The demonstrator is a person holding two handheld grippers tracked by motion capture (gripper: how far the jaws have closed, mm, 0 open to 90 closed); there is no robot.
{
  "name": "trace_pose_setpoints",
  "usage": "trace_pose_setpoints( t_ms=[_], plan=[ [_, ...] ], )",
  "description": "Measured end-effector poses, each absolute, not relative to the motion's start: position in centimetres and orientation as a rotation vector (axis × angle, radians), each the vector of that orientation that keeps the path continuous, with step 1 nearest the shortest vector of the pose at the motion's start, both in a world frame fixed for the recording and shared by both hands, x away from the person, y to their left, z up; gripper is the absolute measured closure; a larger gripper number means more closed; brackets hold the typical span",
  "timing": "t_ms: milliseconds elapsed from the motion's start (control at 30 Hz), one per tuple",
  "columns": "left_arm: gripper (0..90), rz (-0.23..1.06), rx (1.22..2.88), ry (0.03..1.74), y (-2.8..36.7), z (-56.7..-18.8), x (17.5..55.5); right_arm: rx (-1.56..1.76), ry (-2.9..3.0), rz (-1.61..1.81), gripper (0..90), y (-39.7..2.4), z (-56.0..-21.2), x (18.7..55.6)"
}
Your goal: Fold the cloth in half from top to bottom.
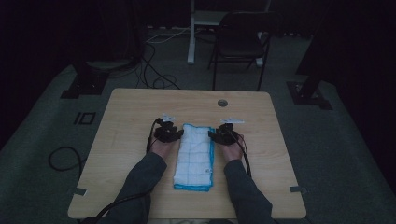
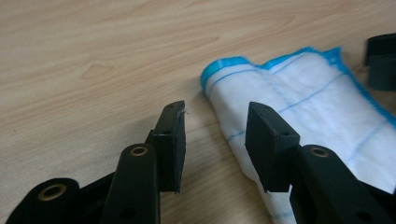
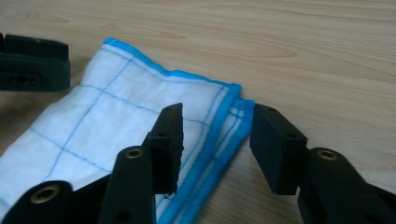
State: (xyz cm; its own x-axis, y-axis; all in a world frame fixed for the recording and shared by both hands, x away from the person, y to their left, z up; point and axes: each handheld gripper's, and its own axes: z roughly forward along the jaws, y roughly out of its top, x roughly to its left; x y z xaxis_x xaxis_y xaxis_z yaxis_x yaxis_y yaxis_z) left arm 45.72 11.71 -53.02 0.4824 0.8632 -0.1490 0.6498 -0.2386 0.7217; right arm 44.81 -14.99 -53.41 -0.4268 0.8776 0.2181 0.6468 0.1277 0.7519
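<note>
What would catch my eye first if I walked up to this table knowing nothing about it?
Most likely the folded white cloth with bright blue edging, lying in the middle of the wooden table. A person's hands hold a black tool on each side of it: the left gripper at the cloth's left edge, the right gripper at its right edge, both with jaws open around the far corners. Behind the table, a dark chair stands in a dim room.

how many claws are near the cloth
2: the left claw at the folded cloth's far left corner, the right claw at its far right corner, both open.
</note>
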Motion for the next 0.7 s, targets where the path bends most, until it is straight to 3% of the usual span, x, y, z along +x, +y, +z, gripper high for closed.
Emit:
trace_pose_setpoints(
  t_ms=[467,700],
  plan=[
    [57.7,0.336,2.006,1.291,10.9,-53.5,47.1,1.633,2.142,1.161,45.7,-14.5,-53.8,46.9],
    [57.6,0.327,1.997,1.289,10.2,-53.5,47.6,1.619,2.158,1.088,52.8,-13.2,-53.6,47.6]
  ],
)
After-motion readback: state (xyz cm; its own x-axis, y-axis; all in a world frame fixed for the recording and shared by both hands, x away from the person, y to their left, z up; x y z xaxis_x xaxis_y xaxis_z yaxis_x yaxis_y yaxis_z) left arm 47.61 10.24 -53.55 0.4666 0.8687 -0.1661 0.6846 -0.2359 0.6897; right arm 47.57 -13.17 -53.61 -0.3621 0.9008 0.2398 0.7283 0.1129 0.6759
